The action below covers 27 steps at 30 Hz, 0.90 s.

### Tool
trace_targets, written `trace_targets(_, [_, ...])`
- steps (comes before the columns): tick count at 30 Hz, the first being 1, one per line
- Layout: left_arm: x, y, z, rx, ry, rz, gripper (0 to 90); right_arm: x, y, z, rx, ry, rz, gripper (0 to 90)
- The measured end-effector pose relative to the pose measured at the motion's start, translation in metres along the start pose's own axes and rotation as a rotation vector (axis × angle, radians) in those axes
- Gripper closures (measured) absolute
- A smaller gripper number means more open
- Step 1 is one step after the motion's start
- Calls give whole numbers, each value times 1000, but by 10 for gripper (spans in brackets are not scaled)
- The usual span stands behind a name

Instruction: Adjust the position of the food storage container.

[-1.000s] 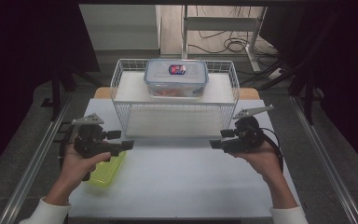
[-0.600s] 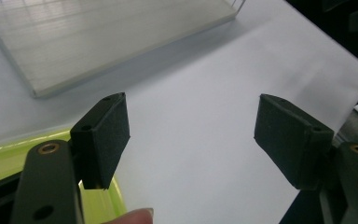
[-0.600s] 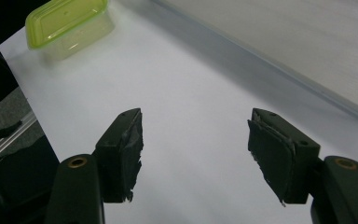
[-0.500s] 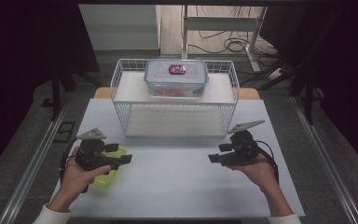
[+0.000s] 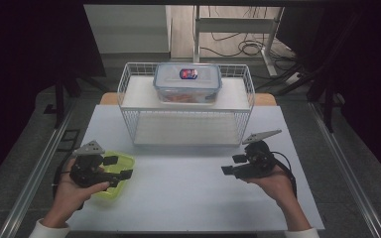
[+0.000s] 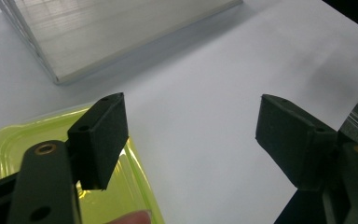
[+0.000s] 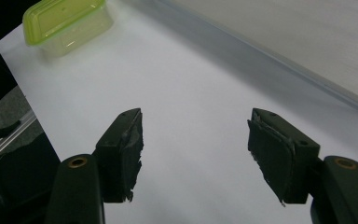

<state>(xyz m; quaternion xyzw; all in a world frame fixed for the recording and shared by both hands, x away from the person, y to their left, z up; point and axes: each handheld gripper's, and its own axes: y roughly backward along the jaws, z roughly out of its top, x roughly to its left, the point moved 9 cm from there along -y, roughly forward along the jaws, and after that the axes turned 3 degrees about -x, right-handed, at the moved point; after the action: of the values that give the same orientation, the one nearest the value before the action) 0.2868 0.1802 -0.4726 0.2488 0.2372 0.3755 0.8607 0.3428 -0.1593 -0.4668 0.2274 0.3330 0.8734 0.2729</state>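
Both hands are seen lower in the high view than a second ago, drawn back from the wire basket (image 5: 129,106) toward the near edge of the table (image 5: 188,198); the left gripper (image 5: 118,167), earlier level with the basket's front, is now placed over the green container (image 5: 120,163).

At the left, the green container (translucent, lime-coloured, with a rimmed top) is set on the white table surface near the left edge, well apart from the basket. The left gripper is held just above it. In the left gripper view its jaws are spread wide: one pad overlaps the container's near corner, the other is over bare table, and nothing is pinched between them. Whether the pad touches the container cannot be told. A fingertip of the left hand (image 5: 69,191) is visible at the bottom of that view.

In the centre, the wire basket is placed at the far side of the table. A clear lidded box (image 5: 187,82) with a red and blue label is set on the basket's upper shelf.

At the right, the right gripper (image 5: 230,165) is held by the right hand (image 5: 275,183) over bare table, pointed toward the left side. In the right gripper view its jaws are spread, with only white surface between them. The green container is seen far off in that view's upper left corner, well clear of these jaws.
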Motion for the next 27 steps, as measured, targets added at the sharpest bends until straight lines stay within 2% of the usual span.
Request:
trace_targets(4, [4, 3, -2, 6, 0, -4, 277, -2, -1, -2, 5, -3, -2, 356])
trace_targets(8, [12, 9, -7, 26, -6, 30, 328, -4, -2, -4, 11, -9, -4, 356])
trace_targets(10, [15, 11, -12, 57, -14, 48, 416, -4, -3, -5, 12, -10, -3, 356])
trace_targets(11, [17, 12, -15, 80, -13, 63, 484, -4, -3, -5, 15, -9, -2, 356])
trace_targets(12, [17, 12, -15, 80, -13, 63, 568, -4, -3, -5, 15, -9, -2, 356])
trace_targets(13, [20, 14, -20, 113, -22, 82, 628, -3, -4, -5, 19, -11, 0, 356])
trace_targets(16, [20, 15, -25, 135, -21, 73, 775, -4, -5, -6, 19, -12, 1, 356])
trace_targets(19, [22, 18, -34, 162, -19, 66, 858, -5, -6, -7, 24, -17, 0, 356])
trace_targets(22, [29, 23, -43, 173, 1, 73, 886, -6, -6, -7, 24, -17, 0, 355])
trace_targets(24, [41, 29, -51, 173, 41, 94, 896, -6, -7, -7, 24, -17, 1, 356])
trace_targets(26, [46, 30, -54, 178, 52, 102, 898, -6, -7, -7, 24, -17, 1, 355])
trace_targets(27, [55, 32, -62, 187, 74, 120, 898, -6, -7, -7, 23, -17, 1, 355])
